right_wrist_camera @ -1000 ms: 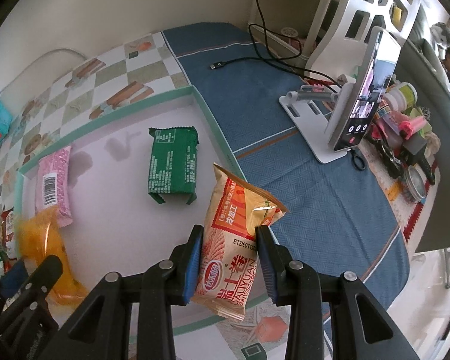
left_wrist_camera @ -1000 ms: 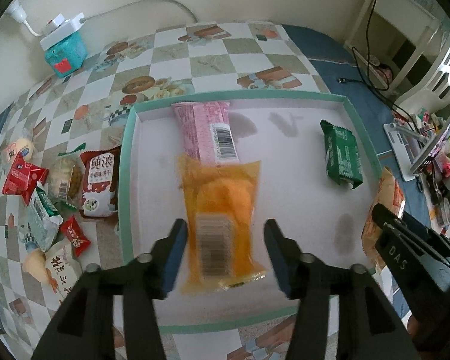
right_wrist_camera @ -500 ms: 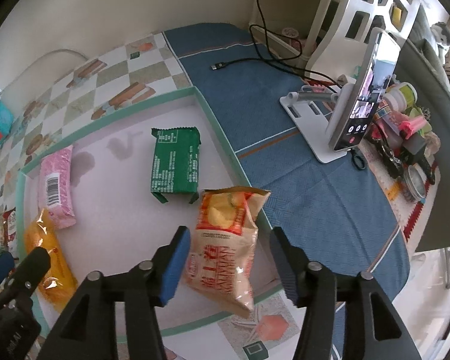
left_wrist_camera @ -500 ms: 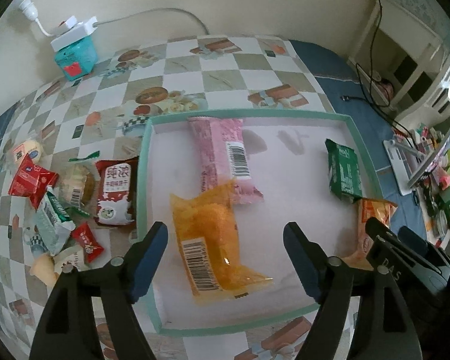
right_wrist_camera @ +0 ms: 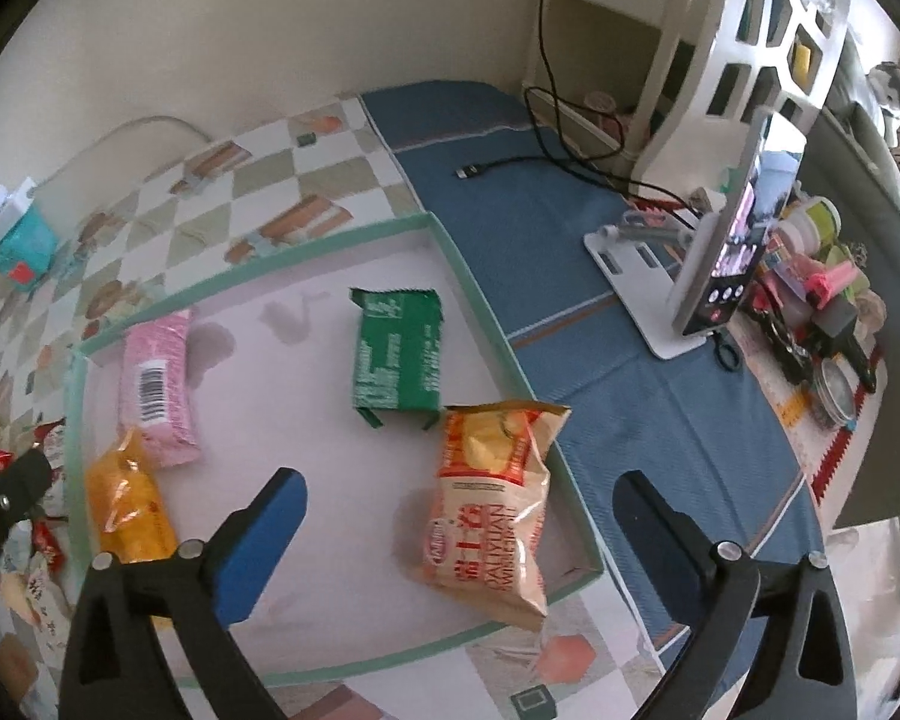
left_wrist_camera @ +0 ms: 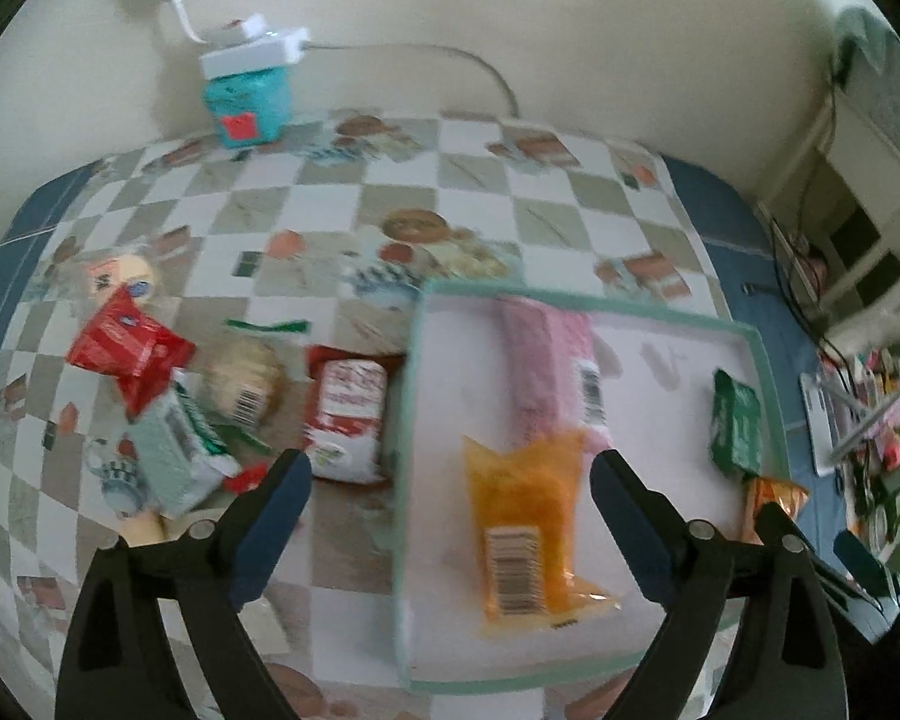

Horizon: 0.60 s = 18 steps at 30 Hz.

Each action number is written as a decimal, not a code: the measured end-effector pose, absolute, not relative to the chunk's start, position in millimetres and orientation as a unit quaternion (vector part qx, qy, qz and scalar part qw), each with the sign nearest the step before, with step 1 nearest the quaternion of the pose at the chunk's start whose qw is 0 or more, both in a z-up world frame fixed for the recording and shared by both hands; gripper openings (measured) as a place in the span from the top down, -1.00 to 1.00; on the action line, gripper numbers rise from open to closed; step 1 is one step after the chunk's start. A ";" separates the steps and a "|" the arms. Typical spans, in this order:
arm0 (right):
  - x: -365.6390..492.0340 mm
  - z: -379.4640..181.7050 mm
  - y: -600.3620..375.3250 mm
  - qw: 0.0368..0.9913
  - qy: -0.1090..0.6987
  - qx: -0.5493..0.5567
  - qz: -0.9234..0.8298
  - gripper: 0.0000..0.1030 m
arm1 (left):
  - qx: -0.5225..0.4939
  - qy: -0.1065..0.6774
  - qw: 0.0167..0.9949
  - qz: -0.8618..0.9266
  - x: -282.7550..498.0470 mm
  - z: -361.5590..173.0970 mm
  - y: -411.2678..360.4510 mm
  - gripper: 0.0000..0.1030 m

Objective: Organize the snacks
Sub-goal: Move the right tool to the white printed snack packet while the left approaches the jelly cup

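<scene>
A shallow tray with a teal rim lies on the checkered table. In it lie a pink packet, an orange-yellow packet, a green packet and an orange chip bag leaning on the tray's right rim. My left gripper is open and empty above the tray's left rim. My right gripper is open and empty above the chip bag.
A pile of loose snacks lies left of the tray: a red packet, a red-and-white packet, a pale green packet. A teal box with a power strip stands by the wall. A phone on a stand and clutter are at right.
Both grippers opened and let go: the orange-yellow packet and the chip bag now lie in the tray. Both grippers pulled back; the left one swung left toward the snack pile.
</scene>
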State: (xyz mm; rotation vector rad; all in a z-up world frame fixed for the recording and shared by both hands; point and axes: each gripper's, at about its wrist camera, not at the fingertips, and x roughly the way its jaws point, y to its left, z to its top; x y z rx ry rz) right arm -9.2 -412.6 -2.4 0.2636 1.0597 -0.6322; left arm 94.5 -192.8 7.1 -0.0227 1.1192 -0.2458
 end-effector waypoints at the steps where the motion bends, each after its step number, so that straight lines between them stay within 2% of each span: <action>1: -8.4 -1.7 -411.1 0.809 0.494 0.122 -0.295 -1.00 | -0.012 0.527 0.843 -0.111 95.7 8.4 -187.8 -1.00; 18: 5.8 12.2 -360.0 0.827 0.481 0.121 -0.265 -1.00 | 0.012 0.475 0.879 -0.030 114.2 35.9 -97.2 -1.00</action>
